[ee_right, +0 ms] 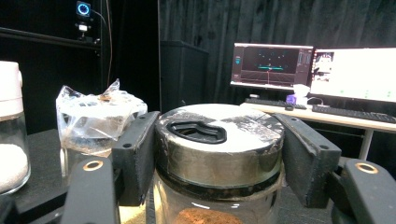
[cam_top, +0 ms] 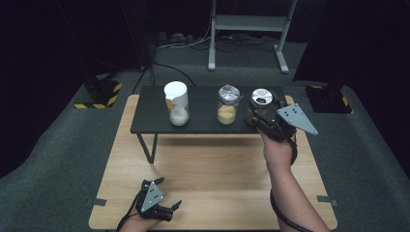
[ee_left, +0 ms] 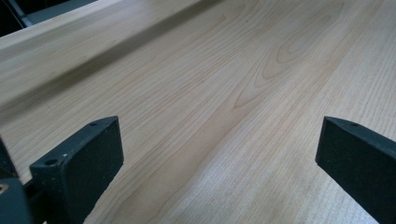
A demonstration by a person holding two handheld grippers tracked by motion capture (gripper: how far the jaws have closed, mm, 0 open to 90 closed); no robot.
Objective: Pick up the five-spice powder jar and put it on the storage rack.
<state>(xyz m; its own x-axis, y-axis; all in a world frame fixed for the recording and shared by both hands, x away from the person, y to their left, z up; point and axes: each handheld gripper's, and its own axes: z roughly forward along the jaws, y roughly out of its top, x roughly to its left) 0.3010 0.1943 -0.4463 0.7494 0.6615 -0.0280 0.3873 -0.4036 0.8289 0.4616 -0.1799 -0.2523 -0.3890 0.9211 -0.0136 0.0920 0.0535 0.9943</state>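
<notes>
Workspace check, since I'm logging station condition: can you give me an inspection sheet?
Surface: wooden table bearing a black shelf.
Job's things: metal-lidded jar of brown powder, on the shelf.
Clutter: white-lidded jar; plastic-covered jar.
Grippers: right gripper shut on the metal lid; left gripper open, low over bare wood.
Cables: loose runs on the floor.
Surroundings: monitors, dark curtains, grey stand.
</notes>
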